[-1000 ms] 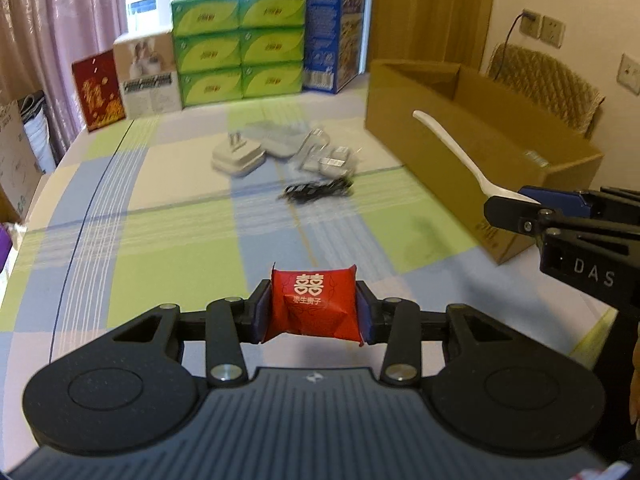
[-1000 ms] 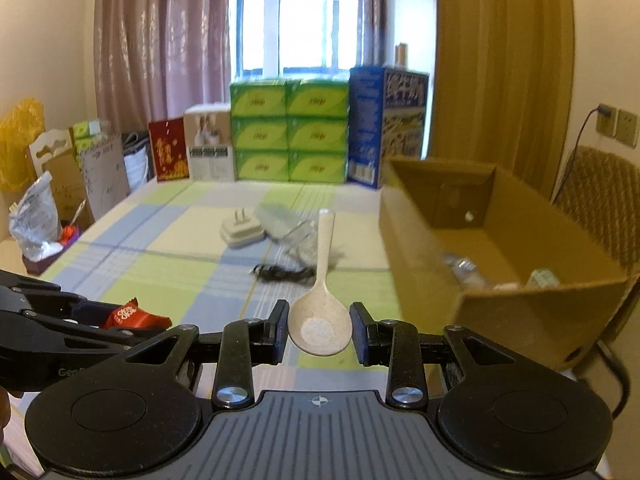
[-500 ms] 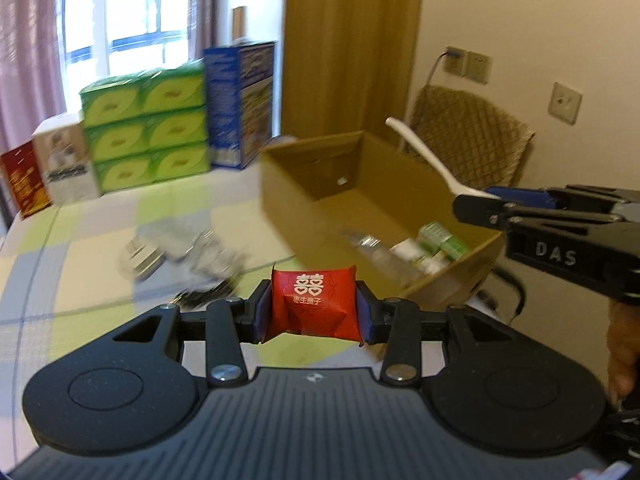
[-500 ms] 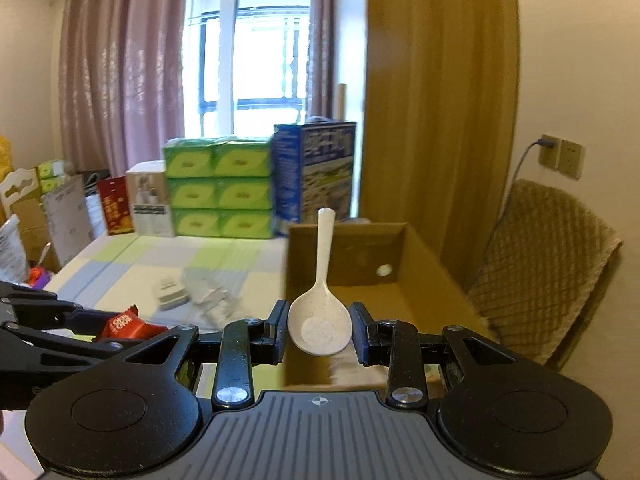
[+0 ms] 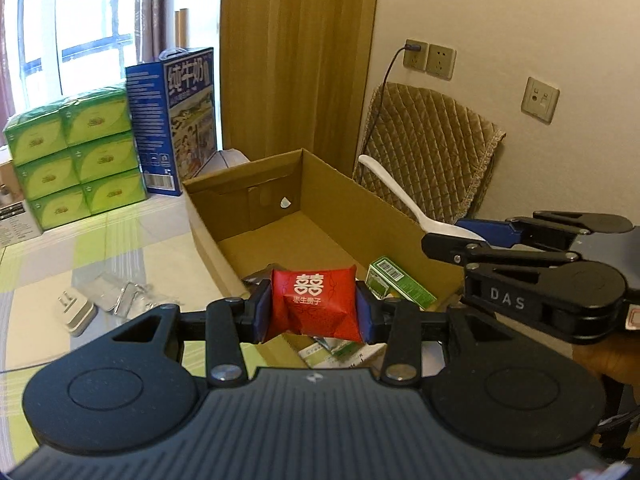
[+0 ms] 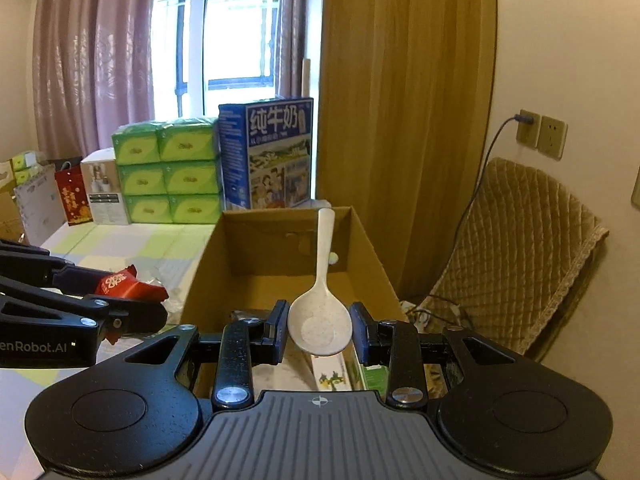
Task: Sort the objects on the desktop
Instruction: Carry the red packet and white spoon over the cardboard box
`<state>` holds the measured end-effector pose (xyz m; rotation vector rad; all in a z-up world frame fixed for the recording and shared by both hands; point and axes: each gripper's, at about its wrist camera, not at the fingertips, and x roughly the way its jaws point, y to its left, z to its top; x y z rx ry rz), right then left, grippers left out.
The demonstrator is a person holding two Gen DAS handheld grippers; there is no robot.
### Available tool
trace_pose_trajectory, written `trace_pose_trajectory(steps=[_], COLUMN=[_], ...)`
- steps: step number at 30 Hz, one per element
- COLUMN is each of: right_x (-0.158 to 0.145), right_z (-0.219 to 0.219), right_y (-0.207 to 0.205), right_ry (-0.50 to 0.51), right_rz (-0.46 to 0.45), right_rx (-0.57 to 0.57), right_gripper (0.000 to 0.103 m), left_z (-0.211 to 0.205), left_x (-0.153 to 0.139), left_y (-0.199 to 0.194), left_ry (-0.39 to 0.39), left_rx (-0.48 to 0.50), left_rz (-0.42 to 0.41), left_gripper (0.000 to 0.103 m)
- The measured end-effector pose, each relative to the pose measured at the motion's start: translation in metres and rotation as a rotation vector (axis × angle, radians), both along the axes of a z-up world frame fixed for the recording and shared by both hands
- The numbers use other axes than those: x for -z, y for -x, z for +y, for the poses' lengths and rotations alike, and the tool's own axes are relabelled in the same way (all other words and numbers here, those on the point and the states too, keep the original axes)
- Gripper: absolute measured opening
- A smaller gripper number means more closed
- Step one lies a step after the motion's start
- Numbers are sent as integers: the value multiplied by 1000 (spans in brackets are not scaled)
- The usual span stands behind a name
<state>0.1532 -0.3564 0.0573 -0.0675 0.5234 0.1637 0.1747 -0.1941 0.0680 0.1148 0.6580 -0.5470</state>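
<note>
As both grippers swing from table to over cardboard box [image 5: 320,184], left gripper [image 5: 314,308] stays clamped on red packet [image 5: 314,304], right gripper [image 6: 320,330] on white spoon [image 6: 320,320]; release judged next.

The cardboard box [image 5: 344,216] is lying open-topped, its far half bare; small packets [image 5: 400,284] are crowding its near end.

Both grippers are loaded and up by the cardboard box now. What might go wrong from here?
1. The right gripper pinches only the spoon bowl; its long handle could clip the cardboard box wall.
2. The left gripper with the red packet sits near the box's near edge; an early release may miss.
3. The grippers are close together and could collide.
</note>
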Motion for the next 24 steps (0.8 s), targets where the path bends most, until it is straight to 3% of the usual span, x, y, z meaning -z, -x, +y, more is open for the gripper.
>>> trace_pose_trajectory(steps=[19,23,24], right_x=[25,28,28], right_z=[-16,-16,-16], right_y=[-57,-61,-61], right_ry=[-16,-10,-10], right_rz=[71,80,81], right_rx=[25,26,26], right_gripper=[30,30,30], left_z=[-21,-24,-24], left_x=[31,31,30], left_y=[-55,-59,-58], left_ry=[33,32,30], left_rx=[32,22,23], left_rz=[72,65,57], left_gripper=[38,56,56])
